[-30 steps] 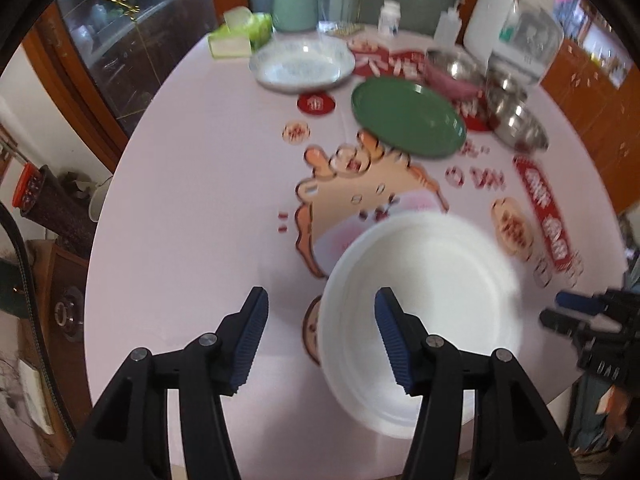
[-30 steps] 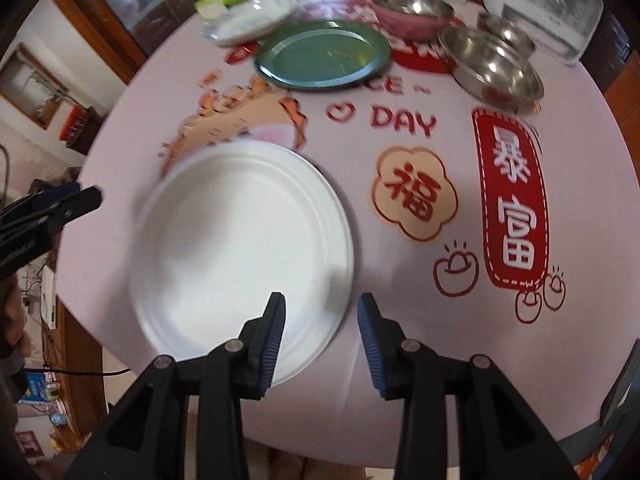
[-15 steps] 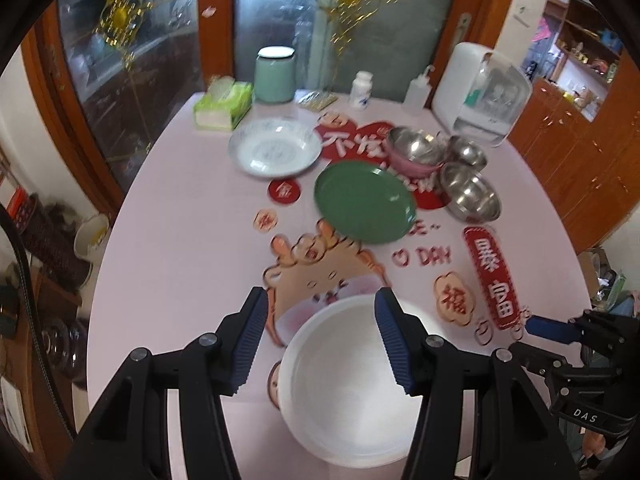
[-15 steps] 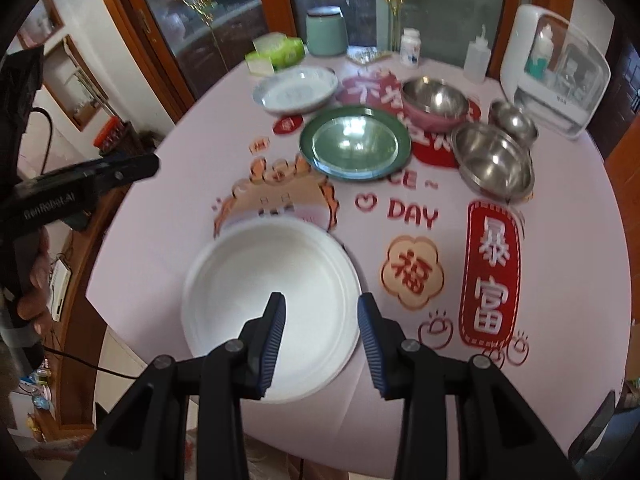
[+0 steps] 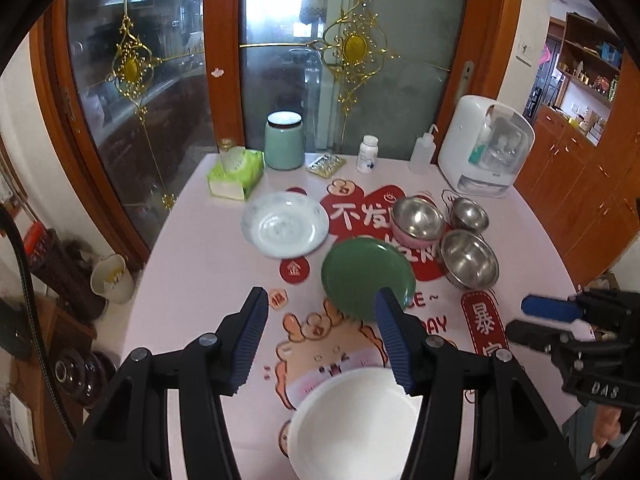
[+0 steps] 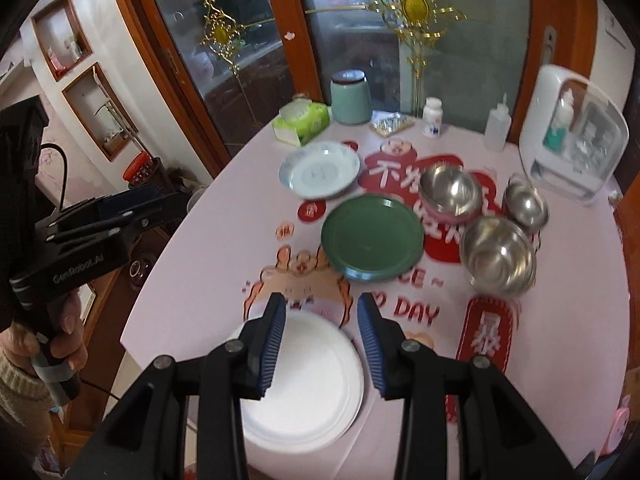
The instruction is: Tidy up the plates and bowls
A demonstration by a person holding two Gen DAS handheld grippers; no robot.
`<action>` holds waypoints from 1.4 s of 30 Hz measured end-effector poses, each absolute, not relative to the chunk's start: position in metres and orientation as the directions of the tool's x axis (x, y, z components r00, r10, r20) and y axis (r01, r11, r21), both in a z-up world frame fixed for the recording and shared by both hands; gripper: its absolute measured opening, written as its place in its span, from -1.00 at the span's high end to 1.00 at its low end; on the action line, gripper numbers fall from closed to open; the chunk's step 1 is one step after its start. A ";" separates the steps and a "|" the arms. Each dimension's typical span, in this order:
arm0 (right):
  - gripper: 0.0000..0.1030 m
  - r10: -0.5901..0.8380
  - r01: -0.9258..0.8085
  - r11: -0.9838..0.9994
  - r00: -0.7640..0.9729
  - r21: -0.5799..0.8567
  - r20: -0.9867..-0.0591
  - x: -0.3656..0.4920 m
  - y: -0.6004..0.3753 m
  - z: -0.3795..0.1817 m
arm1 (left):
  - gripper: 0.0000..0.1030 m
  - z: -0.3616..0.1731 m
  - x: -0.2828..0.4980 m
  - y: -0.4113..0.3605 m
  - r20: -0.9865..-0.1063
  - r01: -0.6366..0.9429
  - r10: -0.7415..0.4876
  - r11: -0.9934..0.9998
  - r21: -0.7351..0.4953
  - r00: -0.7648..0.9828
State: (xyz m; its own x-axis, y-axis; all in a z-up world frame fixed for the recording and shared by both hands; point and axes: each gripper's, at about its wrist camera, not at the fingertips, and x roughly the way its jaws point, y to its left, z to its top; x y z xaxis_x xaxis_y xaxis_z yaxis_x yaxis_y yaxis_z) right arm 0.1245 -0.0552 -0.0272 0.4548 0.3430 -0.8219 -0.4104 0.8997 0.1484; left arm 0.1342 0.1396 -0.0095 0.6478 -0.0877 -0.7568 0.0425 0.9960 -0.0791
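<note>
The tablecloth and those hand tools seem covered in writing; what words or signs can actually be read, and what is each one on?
"DAY": red letters on the tablecloth, with "CE ~" just above, its start hidden by the green plate.
"不发": white characters on the red patch, the rest hidden by bowls.
"暴": on the red banner.
"DAS": on the right gripper.
"GenRobot.AI": on the left gripper.
Pill bottle label: too small to read.
</note>
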 end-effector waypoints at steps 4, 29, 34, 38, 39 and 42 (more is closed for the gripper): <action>0.27 0.316 -0.385 0.914 0.479 0.127 -0.819 0.156 -0.055 -0.022 | -0.05 -0.007 0.159 0.142 -0.761 0.067 -0.083 0.996 -0.052 0.643; 0.27 0.194 -0.045 0.981 0.272 0.188 -0.943 0.302 -0.087 -0.212 | -0.05 -0.189 0.327 0.108 -0.892 0.230 -0.173 0.970 -0.080 0.417; 0.27 0.188 -0.032 0.982 0.250 0.187 -0.950 0.311 -0.087 -0.228 | -0.05 -0.209 0.339 0.105 -0.907 0.242 -0.170 0.967 -0.079 0.385; 0.27 0.198 -0.018 0.980 0.227 0.199 -0.953 0.316 -0.091 -0.239 | -0.05 -0.227 0.346 0.103 -0.926 0.243 -0.179 0.965 -0.099 0.333; 0.27 0.200 -0.017 0.979 0.225 0.201 -0.954 0.318 -0.092 -0.242 | -0.03 -0.232 0.348 0.102 -0.930 0.244 -0.183 0.964 -0.106 0.317; 0.28 0.210 -0.012 0.977 0.212 0.212 -0.954 0.320 -0.094 -0.249 | 0.03 -0.243 0.354 0.102 -0.941 0.241 -0.200 0.961 -0.134 0.275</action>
